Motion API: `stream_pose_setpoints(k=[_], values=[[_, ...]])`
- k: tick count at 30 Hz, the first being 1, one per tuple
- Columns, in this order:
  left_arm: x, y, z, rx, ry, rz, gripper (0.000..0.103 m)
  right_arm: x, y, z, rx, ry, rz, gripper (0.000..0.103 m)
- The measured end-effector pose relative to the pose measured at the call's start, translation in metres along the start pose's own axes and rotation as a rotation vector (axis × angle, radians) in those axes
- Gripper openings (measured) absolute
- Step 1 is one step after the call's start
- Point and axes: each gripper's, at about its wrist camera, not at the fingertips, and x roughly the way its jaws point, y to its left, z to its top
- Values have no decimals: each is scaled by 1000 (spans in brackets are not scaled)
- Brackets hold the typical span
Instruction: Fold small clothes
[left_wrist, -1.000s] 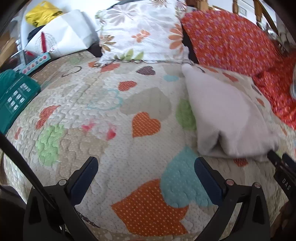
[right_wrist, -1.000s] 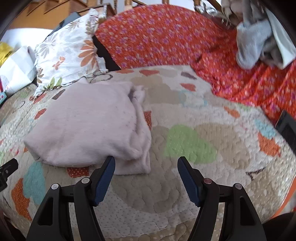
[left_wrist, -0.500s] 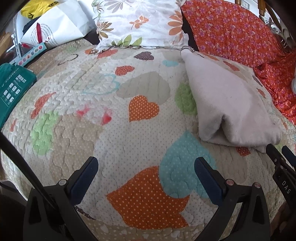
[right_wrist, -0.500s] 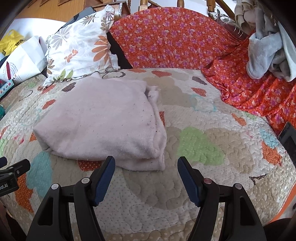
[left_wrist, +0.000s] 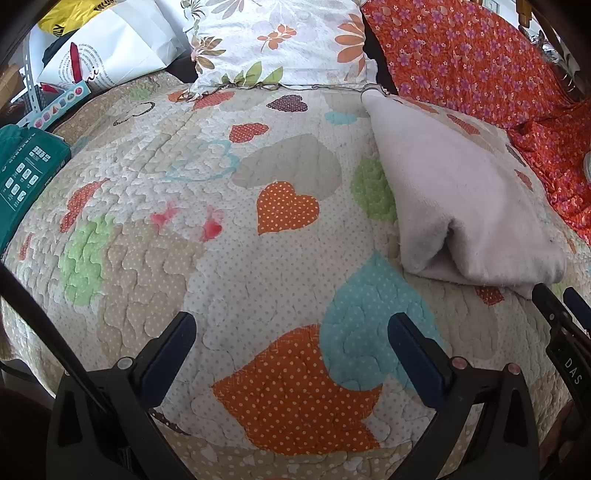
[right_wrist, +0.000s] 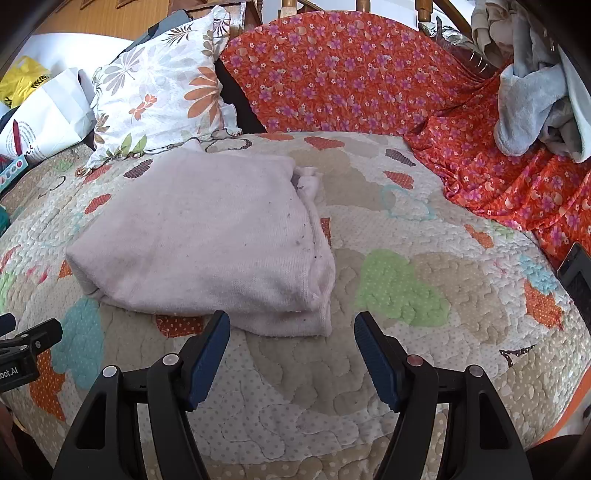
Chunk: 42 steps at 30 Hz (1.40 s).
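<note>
Pale pink knit garment (right_wrist: 207, 236), folded on the heart-patterned quilt (right_wrist: 406, 295), looks soft, light and floppy, probably best pinched at its layered near hem, while right gripper (right_wrist: 291, 332) and left gripper (left_wrist: 291, 332) hover wide apart, empty.

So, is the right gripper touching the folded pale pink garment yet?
Apart. The right wrist view shows the right gripper open, quilt visible between its fingertips and the folded pale pink garment.

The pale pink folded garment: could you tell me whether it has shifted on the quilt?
No. The garment covers the same quilt patches; only the camera view changed.
</note>
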Motion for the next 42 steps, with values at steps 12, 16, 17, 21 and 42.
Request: stream_pose_setpoints(k=[12, 16, 17, 21, 42], values=[[6, 4, -1, -11, 29, -9, 103, 2, 0, -1, 1, 5, 3, 75], [5, 4, 0, -9, 26, -9, 103, 3, 1, 0, 2, 11, 5, 75], [4, 5, 0, -10, 23, -10, 103, 3, 1, -1, 1, 11, 5, 75], [2, 6, 1, -18, 14, -13, 103, 5, 1, -2, 4, 22, 8, 75], [11, 4, -4, 10, 57, 25, 103, 10, 0, -3, 7, 47, 16, 75]])
